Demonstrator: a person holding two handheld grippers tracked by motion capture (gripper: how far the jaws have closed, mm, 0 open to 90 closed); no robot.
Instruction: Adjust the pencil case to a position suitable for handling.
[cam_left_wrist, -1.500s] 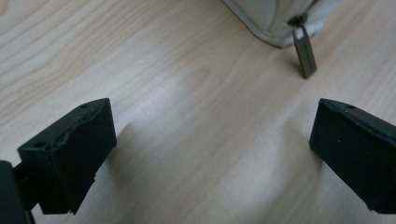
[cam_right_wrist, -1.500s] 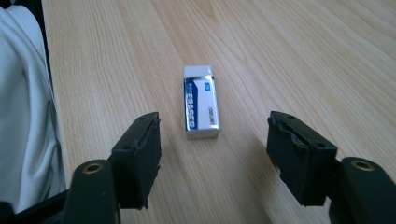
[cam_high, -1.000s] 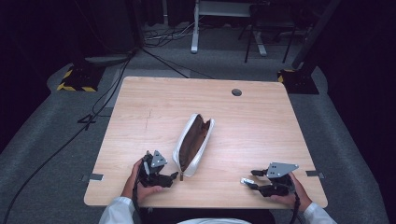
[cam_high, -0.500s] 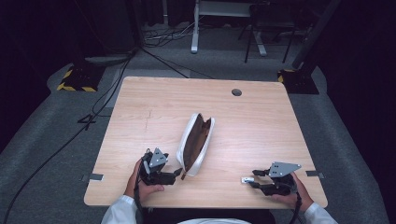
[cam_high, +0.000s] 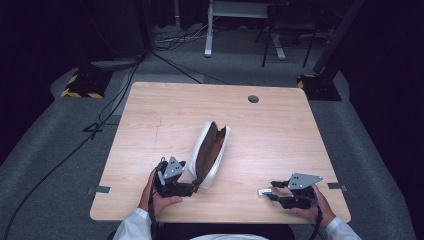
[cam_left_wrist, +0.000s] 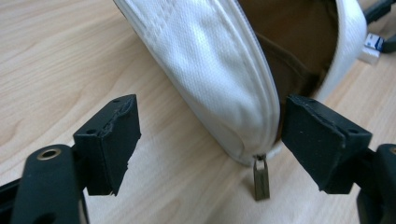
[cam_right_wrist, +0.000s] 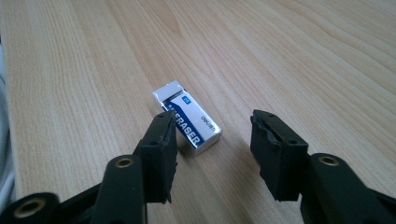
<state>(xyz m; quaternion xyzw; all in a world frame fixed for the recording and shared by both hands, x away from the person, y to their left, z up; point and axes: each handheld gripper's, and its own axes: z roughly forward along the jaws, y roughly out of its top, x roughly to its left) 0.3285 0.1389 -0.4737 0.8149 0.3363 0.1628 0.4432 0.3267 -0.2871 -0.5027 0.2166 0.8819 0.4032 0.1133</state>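
Closing right claw (cam_right_wrist: 212, 140) around blue-and-white rectangular eraser (cam_right_wrist: 187, 122), jaws half-wide, not gripping yet; centring needed. Left claw (cam_left_wrist: 208, 140) gaping wide astride white fabric pouch (cam_left_wrist: 210, 74).

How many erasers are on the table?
1. The eraser lies flat on the table near its front edge, just ahead of the right gripper, whose jaws stand open. The open pouch could hide more.
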